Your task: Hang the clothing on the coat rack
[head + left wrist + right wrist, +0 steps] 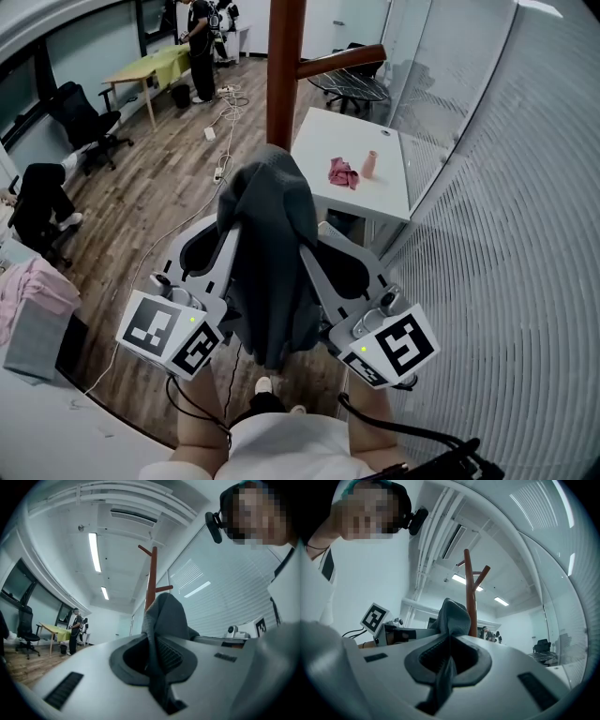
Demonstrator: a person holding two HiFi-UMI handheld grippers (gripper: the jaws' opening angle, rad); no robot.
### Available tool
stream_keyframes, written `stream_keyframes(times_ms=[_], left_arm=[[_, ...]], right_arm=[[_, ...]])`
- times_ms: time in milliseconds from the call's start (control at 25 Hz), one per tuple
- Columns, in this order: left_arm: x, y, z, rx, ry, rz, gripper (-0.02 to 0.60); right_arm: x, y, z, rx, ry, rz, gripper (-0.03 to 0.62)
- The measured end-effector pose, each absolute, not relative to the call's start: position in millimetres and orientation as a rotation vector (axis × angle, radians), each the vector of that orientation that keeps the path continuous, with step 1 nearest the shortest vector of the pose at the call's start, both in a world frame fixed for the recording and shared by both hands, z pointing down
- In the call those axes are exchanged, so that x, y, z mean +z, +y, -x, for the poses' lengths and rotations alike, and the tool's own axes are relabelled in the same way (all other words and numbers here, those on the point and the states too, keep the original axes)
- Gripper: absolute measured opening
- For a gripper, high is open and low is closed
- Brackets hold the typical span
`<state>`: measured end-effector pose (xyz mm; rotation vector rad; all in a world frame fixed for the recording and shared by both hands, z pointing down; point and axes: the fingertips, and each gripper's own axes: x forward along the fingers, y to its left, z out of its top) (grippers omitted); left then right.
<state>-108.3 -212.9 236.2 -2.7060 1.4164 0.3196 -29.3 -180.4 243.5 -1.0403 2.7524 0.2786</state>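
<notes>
Two grips on one dark grey garment (272, 272): left tongs (231, 227) and right tongs (313, 236) each pinch its bunched top edge (cloth hanging between them), held up near the wooden coat rack (284, 75).

White tongs (228, 234) (315, 246), black-and-white marker cubes (171, 335) (394, 347), black cables (201, 409)

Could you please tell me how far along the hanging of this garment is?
Done: the grey garment is picked up, the left gripper and right gripper both shut on it. In hand: it is held up before the coat rack. Left: it hangs on no peg yet; hook it over one and release.
</notes>
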Motion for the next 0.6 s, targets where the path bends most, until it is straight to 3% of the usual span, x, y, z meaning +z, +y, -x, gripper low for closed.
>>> stream_keyframes(times_ms=[600], left_arm=[[238,-210,103,0.271,1.369,2.697,0.029]], right_arm=[[244,-191,19,0.214,2.732,1.055,0.026]])
